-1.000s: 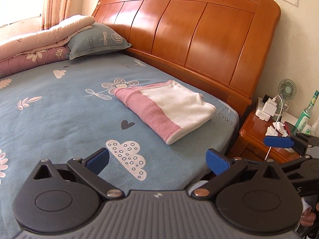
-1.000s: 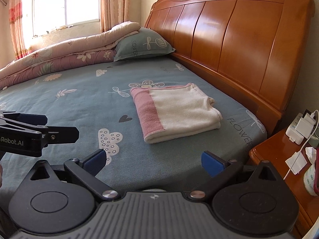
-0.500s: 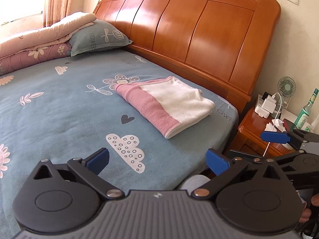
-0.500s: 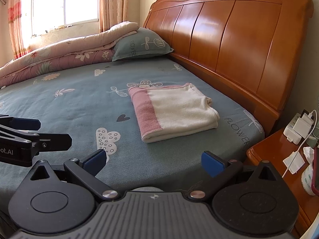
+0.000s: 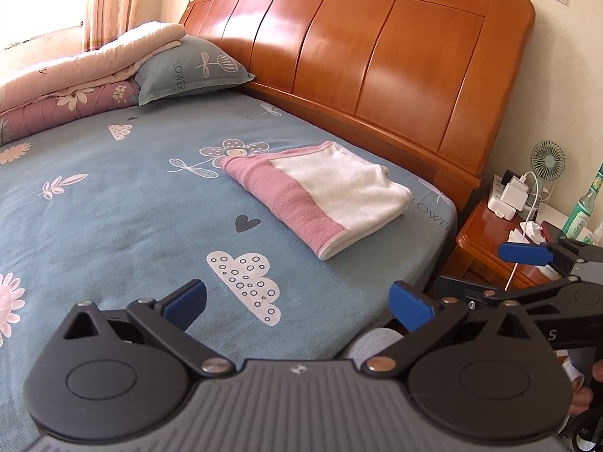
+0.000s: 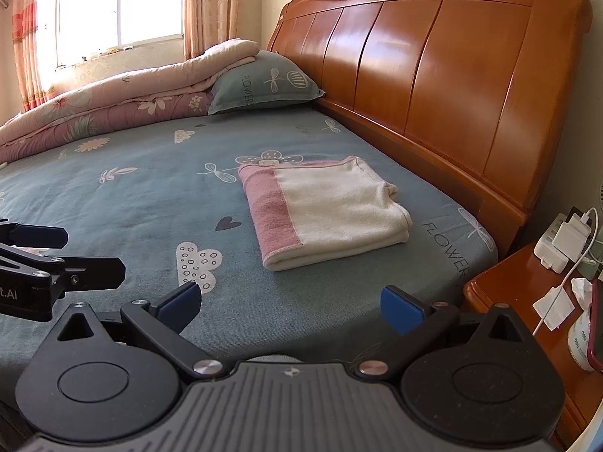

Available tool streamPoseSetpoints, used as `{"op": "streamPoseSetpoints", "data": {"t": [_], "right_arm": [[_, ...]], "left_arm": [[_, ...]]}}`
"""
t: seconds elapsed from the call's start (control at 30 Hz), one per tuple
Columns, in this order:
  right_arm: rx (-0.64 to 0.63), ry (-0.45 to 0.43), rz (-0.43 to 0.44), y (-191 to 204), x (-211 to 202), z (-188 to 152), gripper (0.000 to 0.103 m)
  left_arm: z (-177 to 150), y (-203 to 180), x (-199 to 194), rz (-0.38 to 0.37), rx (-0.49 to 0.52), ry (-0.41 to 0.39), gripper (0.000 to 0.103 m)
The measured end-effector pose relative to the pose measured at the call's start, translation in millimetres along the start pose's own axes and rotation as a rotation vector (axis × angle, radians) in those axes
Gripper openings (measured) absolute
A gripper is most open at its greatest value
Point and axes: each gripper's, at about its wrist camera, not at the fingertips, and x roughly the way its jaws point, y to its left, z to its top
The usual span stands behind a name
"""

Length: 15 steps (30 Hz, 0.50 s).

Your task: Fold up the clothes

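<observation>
Apparently finished: the pink-and-white towel point(image 6: 324, 213) lies folded in a neat rectangle on the bed point(image 6: 150, 196) near the headboard point(image 6: 433, 67), while left gripper point(image 5: 297, 299) and right gripper point(image 6: 290, 303) hang wide, empty, well short of it.

Left gripper point(image 5: 297, 301), right gripper point(image 6: 290, 303): black arms, blue finger pads point(image 5: 410, 305), silver screws, round black discs, grey ribbed body, white letters on side.

The headboard point(image 5: 377, 75) is glossy varnished wood, and the nightstand point(image 6: 527, 301) has the same shiny finish. The folded towel point(image 6: 324, 214) is soft, nubby terry cloth on a matt woven bedsheet point(image 5: 113, 207). Both grippers have matt black plastic bodies with small bright metal pivot pins.
</observation>
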Motion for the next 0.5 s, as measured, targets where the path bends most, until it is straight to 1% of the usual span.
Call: {"op": "streamPoseSetpoints", "data": {"t": [0.5], "right_arm": [[0.0,0.007,0.006,-0.4,3.4,-0.5,0.103]], "left_arm": [[-1.0,1.2,1.7,0.01,0.0,0.011,0.102]]}}
